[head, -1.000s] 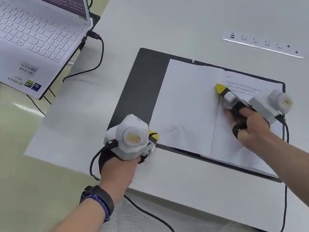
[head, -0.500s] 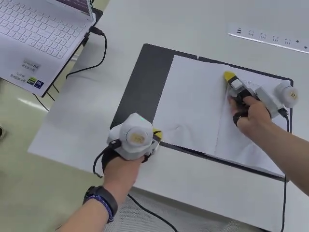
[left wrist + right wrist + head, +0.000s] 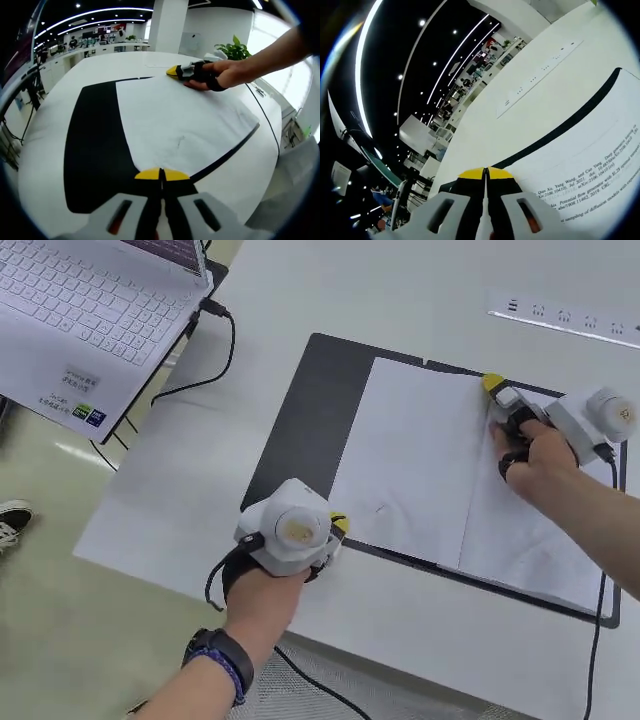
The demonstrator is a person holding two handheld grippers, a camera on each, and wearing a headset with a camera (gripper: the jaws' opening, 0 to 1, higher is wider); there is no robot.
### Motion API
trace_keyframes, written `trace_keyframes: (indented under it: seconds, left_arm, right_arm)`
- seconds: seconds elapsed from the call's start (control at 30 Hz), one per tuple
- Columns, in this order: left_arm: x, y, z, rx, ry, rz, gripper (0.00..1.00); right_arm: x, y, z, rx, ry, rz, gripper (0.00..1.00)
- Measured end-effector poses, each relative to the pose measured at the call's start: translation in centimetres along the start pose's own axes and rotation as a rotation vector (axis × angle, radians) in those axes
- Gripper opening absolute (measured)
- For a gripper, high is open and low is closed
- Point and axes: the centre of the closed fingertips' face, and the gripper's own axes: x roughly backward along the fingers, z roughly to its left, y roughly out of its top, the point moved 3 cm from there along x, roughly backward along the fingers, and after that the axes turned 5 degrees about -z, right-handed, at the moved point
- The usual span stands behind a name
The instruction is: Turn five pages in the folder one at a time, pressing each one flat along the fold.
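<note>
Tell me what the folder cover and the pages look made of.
Folder cover: matte black, likely plastic or coated board, lying flat without glare. Pages: thin white paper, with faint creases near the lower edge and printed text on the right one.

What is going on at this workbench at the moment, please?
A person holds a gripper in each hand over an open black folder. The right gripper, jaws shut, is down on the fold near the folder's far edge. The left gripper, also shut, sits at the near edge, by the blank page. A laptop and power strip lie beyond.
</note>
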Motion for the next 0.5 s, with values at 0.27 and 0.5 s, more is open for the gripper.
trace_keyframes:
  seconds: [0.27,0.5]
  left_arm:
    - [0.0,0.0,0.0,0.0,0.003,0.004,0.0]
    - [0.0,0.0,0.0,0.003,0.002,0.01,0.0]
  right_arm:
    - [1.3,-1.2,0.1,0.009,0.048,0.032,0.0]
    - [3.2,-2.3,1.2,0.014,0.048,0.029,0.0]
